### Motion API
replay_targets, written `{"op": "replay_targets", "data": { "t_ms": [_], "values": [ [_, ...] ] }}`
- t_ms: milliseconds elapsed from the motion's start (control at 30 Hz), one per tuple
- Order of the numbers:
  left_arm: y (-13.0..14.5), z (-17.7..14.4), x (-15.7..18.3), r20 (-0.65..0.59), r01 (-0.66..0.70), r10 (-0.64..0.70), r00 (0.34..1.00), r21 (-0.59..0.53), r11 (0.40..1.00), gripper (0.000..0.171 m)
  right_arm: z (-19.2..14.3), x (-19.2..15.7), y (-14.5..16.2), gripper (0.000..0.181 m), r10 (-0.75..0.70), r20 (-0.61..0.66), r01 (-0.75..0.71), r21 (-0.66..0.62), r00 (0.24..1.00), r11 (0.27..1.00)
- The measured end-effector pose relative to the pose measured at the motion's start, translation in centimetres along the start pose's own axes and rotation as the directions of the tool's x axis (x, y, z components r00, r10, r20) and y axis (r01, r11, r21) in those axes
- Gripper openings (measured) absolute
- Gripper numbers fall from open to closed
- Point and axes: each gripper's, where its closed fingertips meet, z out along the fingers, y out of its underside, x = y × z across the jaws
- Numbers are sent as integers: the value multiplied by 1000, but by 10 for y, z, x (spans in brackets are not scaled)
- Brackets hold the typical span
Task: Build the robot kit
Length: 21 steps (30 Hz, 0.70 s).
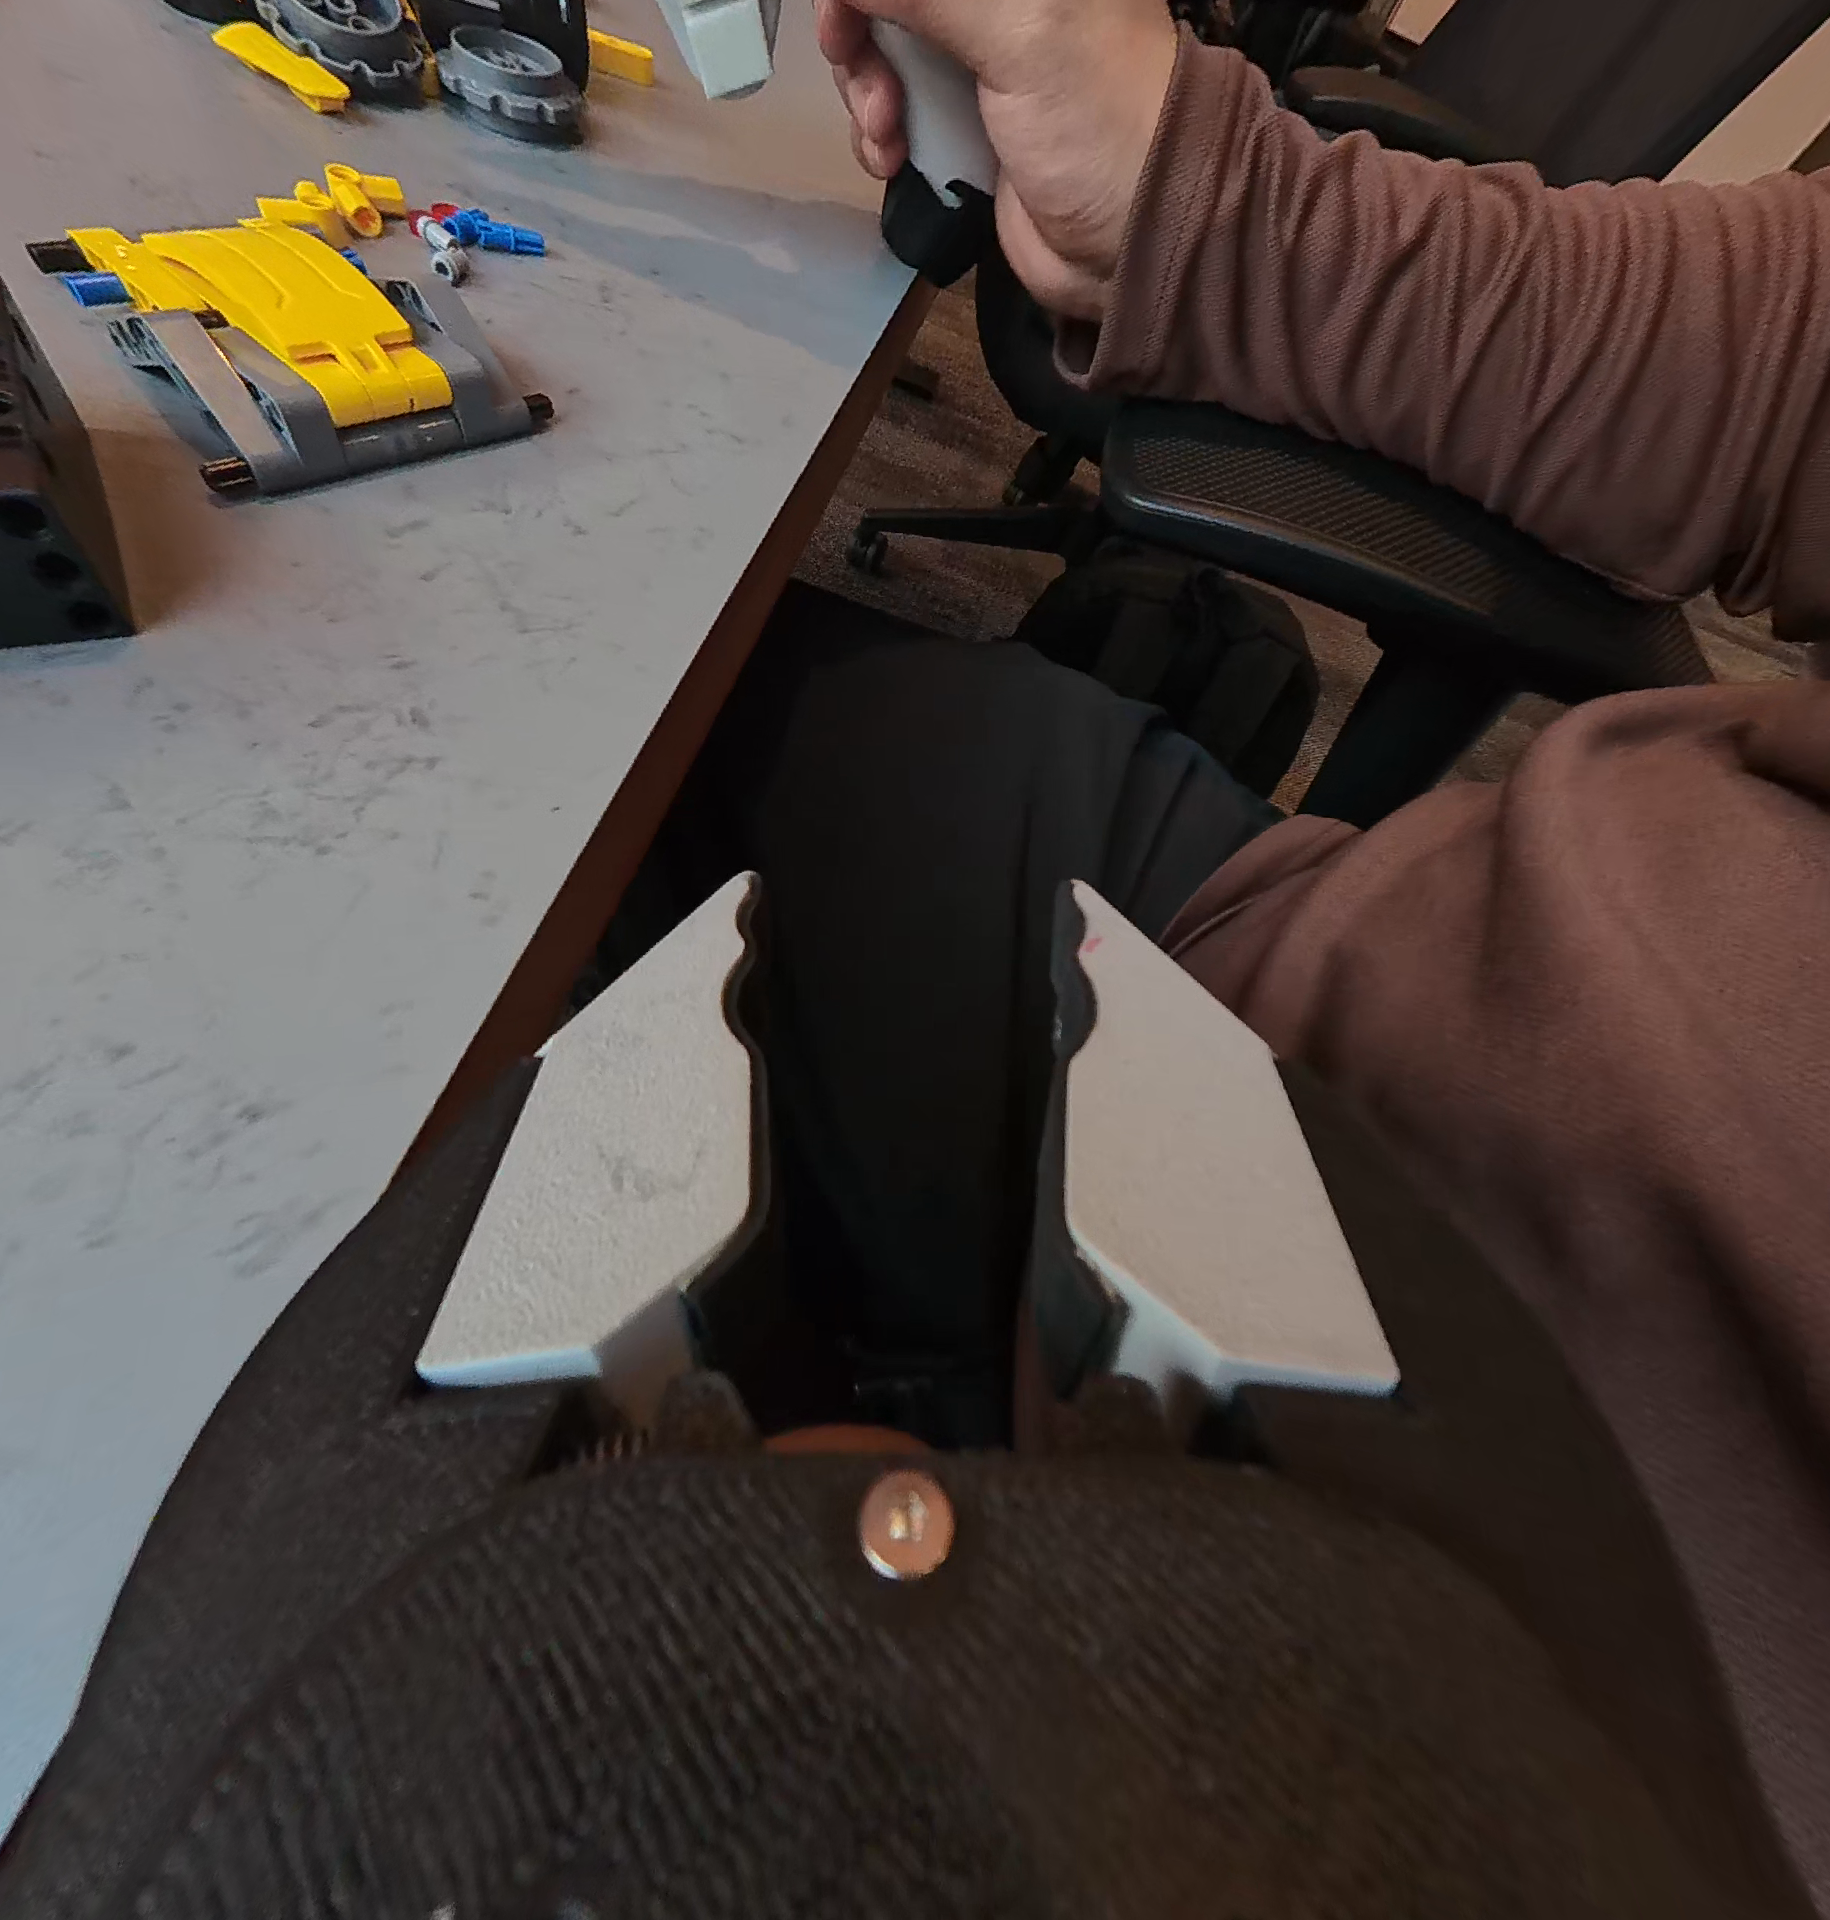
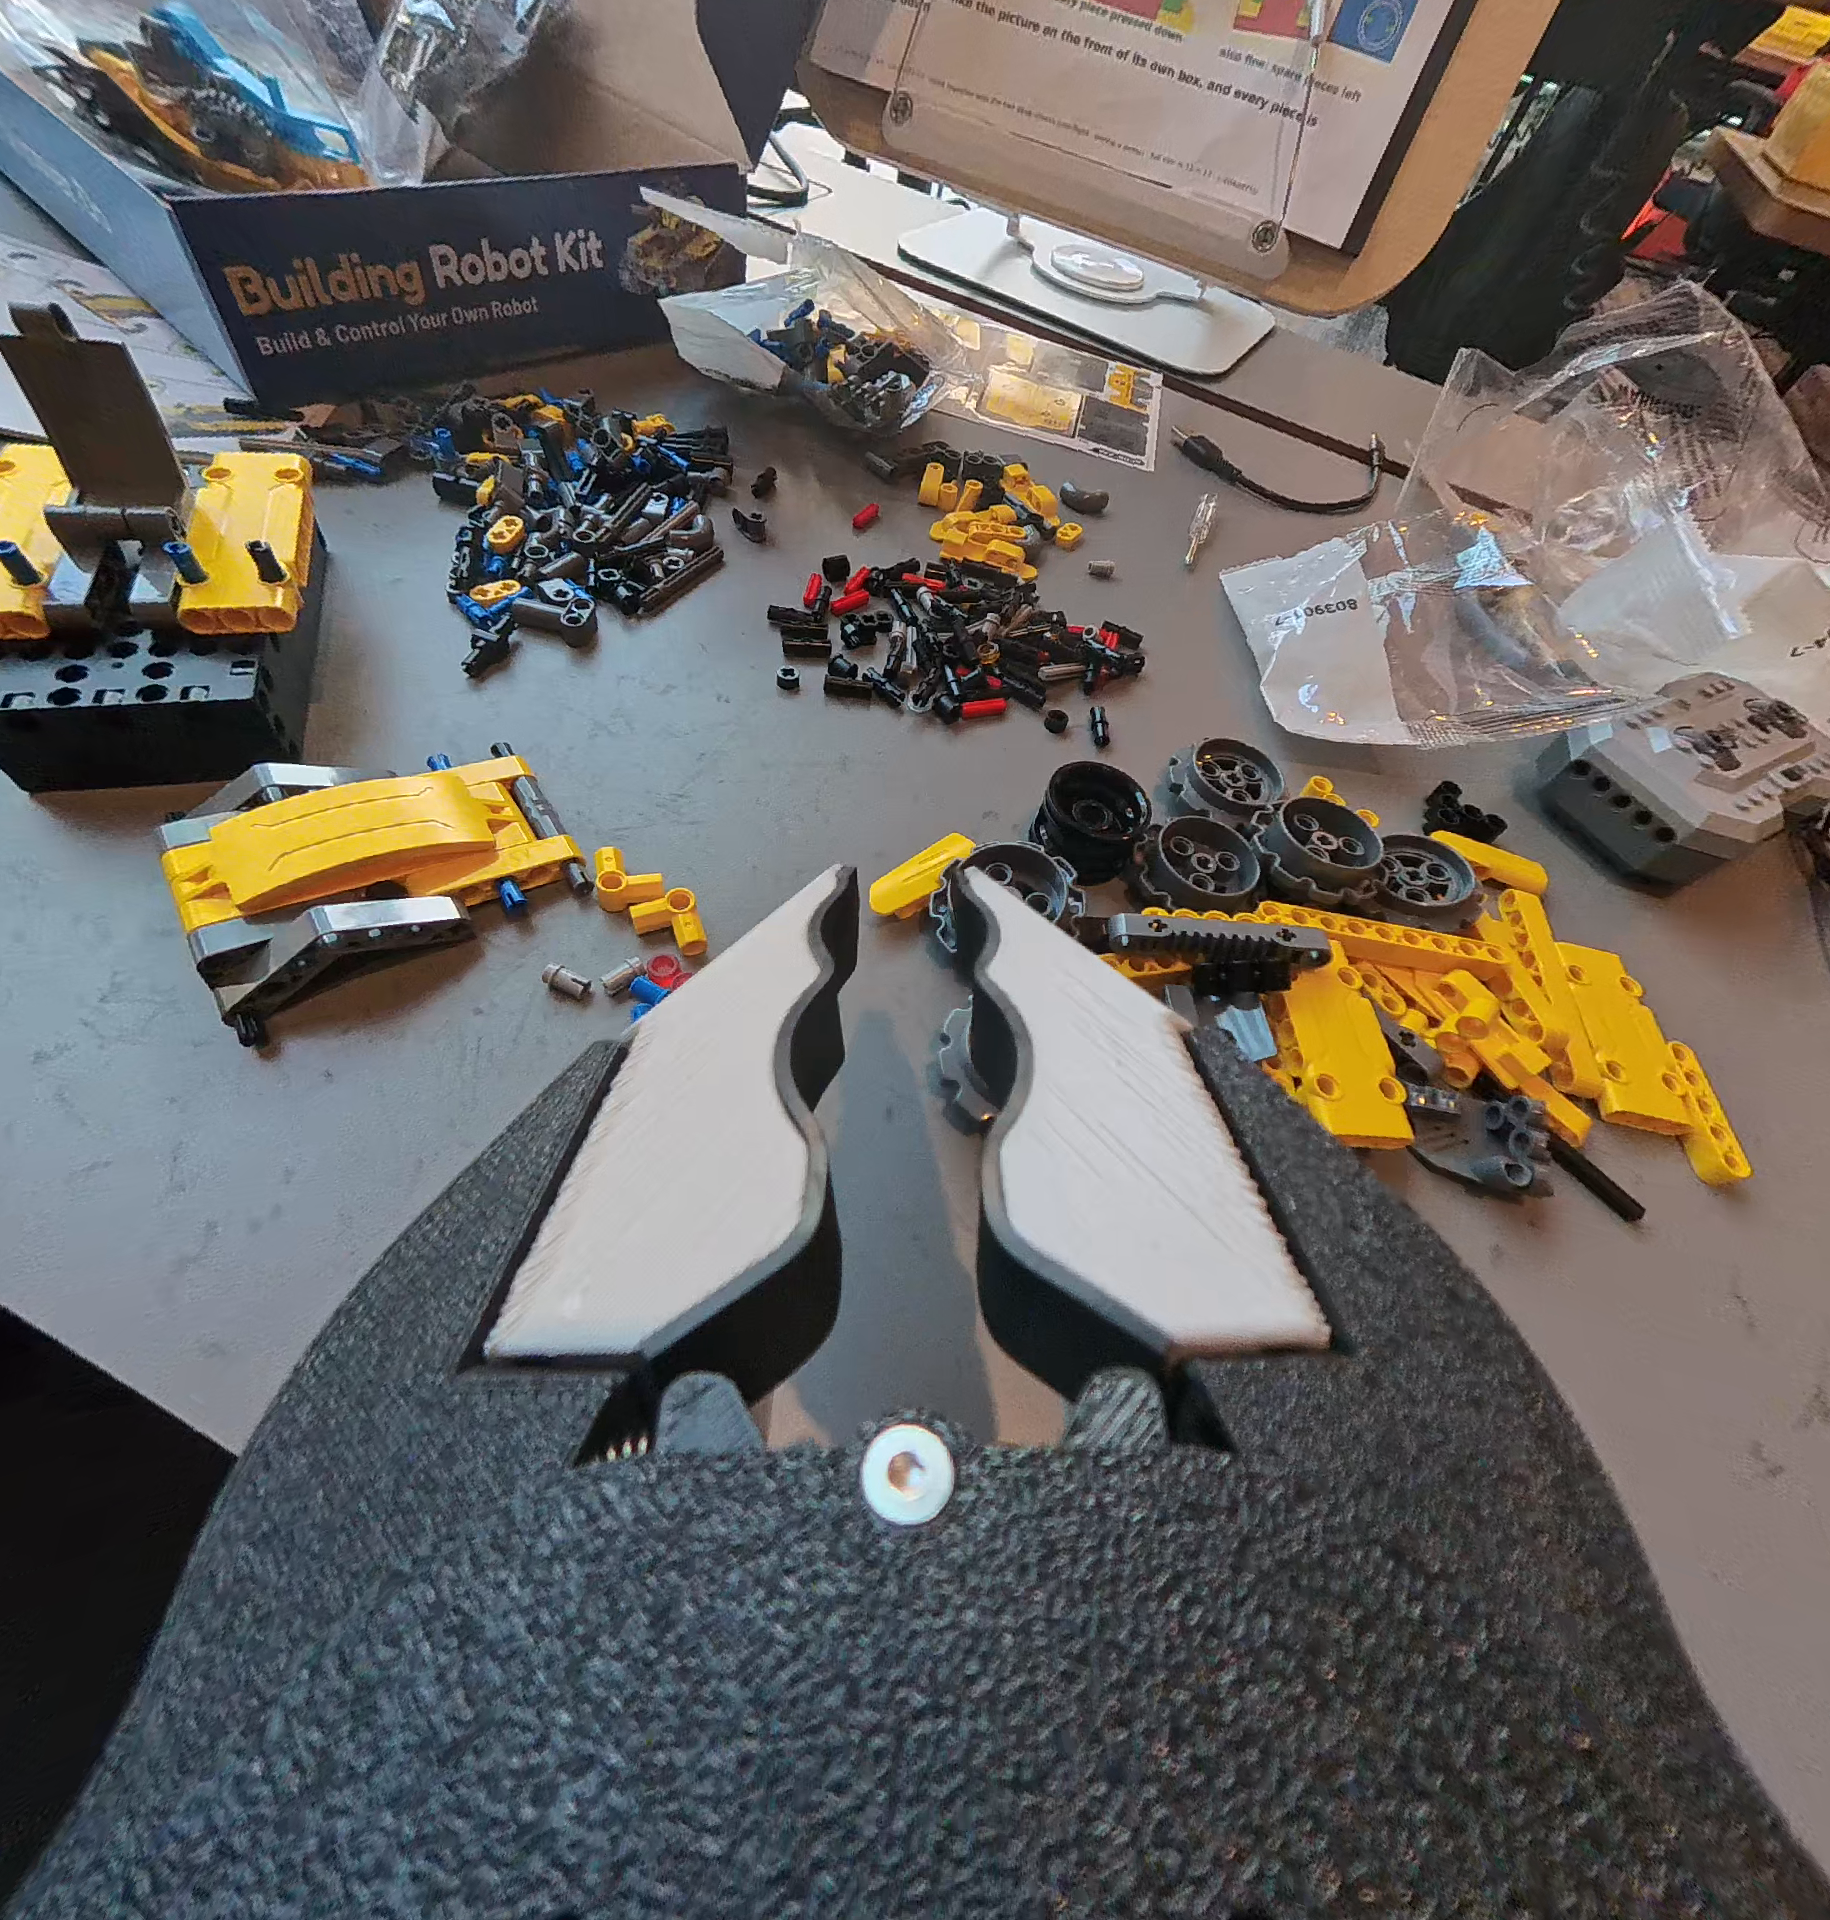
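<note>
My left gripper [image 1: 911, 888] is open and empty. It hangs off the table edge [image 1: 682, 707] over a person's dark trousers [image 1: 921, 935]. A yellow and grey assembly [image 1: 298, 343] lies on the table to its far left. My right gripper [image 2: 908, 878] is empty, with its jaws a narrow gap apart, just above the grey table [image 2: 682, 748]. A grey wheel [image 2: 1020, 883] and a yellow piece [image 2: 916, 871] lie at its right fingertip. The yellow and grey assembly [image 2: 360, 862] lies to its left. In the left wrist view a hand [image 1: 1036, 135] holds the right gripper's handle.
Grey wheels [image 2: 1254, 842] and yellow beams [image 2: 1462, 1018] lie to the right. Two piles of small pins [image 2: 578, 520] [image 2: 952, 634] sit farther back. A black block with yellow parts [image 2: 132, 623], a kit box [image 2: 412, 281], plastic bags [image 2: 1576, 540], a grey motor [image 2: 1700, 800] and a monitor stand [image 2: 1087, 270] surround them. An office chair [image 1: 1358, 540] stands beside the table. Across from one pair of fingers to the other is roughly 25 cm. The yellow piece [image 2: 916, 871] is closer to my right gripper, around 7 cm from its tips; the left tips are 30 cm off. It is also in sight in the left wrist view [image 1: 279, 62].
</note>
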Motion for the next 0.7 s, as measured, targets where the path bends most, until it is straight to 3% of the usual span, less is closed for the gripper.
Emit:
{"op": "replay_targets", "data": {
  "t_ms": [700],
  "values": [
    [2,3,5,-40,46,-46,998,-1,999,51,1,-6,1,18,11,55,-10,-9,998,1000]
  ]
}}
